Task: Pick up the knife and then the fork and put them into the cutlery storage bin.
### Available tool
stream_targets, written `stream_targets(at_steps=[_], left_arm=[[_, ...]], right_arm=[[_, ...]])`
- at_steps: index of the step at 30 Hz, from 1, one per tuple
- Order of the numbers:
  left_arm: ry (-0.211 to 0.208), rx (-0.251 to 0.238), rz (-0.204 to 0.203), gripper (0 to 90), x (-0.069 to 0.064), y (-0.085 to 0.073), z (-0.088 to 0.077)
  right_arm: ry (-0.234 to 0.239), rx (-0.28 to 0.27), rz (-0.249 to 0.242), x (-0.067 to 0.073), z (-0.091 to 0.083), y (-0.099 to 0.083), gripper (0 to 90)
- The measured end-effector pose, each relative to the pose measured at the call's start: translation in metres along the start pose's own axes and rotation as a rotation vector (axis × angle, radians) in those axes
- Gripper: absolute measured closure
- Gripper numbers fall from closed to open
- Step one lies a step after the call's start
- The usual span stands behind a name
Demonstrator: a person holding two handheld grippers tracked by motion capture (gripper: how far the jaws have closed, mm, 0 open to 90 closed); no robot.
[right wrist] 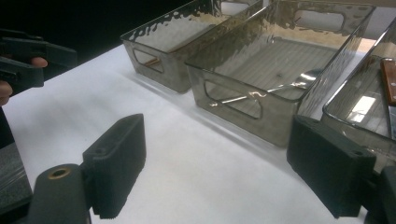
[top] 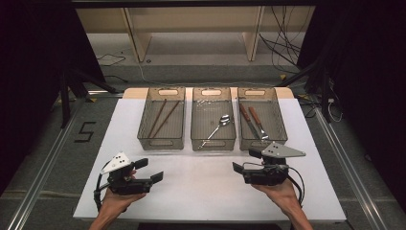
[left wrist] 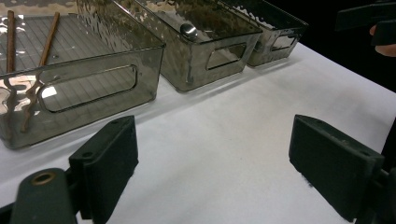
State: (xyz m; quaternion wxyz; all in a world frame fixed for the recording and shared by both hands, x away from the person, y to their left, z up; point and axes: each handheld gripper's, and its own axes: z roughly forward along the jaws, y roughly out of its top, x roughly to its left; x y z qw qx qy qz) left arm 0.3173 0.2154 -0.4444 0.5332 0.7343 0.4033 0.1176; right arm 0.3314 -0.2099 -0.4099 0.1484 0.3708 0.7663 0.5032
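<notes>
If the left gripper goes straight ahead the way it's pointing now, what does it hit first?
Probably the middle bin. The left gripper, jaws open over bare white table, aims toward that bin's near wall; the chopsticks bin sits just left of its line. Depth is uncertain.

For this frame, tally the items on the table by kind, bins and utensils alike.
Bins: 3
Chopsticks: 2
Spoons: 1
Wooden-handled utensils: 2
Total: 8
</notes>
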Motion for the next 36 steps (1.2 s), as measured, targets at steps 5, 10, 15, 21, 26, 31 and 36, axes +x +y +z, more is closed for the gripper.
stream_targets(at_steps=[5,10,15,21,26,31,36], left_arm=[[-0.003,0.000,-0.001,14.9,0.000,0.000,0.000],[-0.008,-0.003,-0.001,14.9,-0.001,0.000,-0.001],[-0.014,-0.005,-0.002,14.9,-0.001,0.000,-0.001],[-0.021,-0.001,-0.001,14.9,-0.002,0.000,0.000],[-0.022,0.000,0.005,14.9,-0.003,0.000,0.000],[-0.022,-0.002,0.003,14.9,-0.002,-0.001,0.000],[-0.022,0.000,0.006,14.9,-0.002,-0.001,0.000]], right_arm=[[-0.001,-0.010,0.001,0.001,-0.005,-0.009,20.4],[-0.008,-0.023,0.004,0.003,-0.010,-0.021,20.4],[-0.029,-0.023,-0.011,0.005,-0.015,-0.034,19.9],[-0.056,-0.035,0.000,0.002,-0.021,-0.040,19.8],[-0.059,-0.045,0.009,0.001,-0.023,-0.040,19.7],[-0.059,-0.053,0.004,0.001,-0.023,-0.039,19.7],[-0.060,-0.061,0.008,0.000,-0.024,-0.039,19.7]])
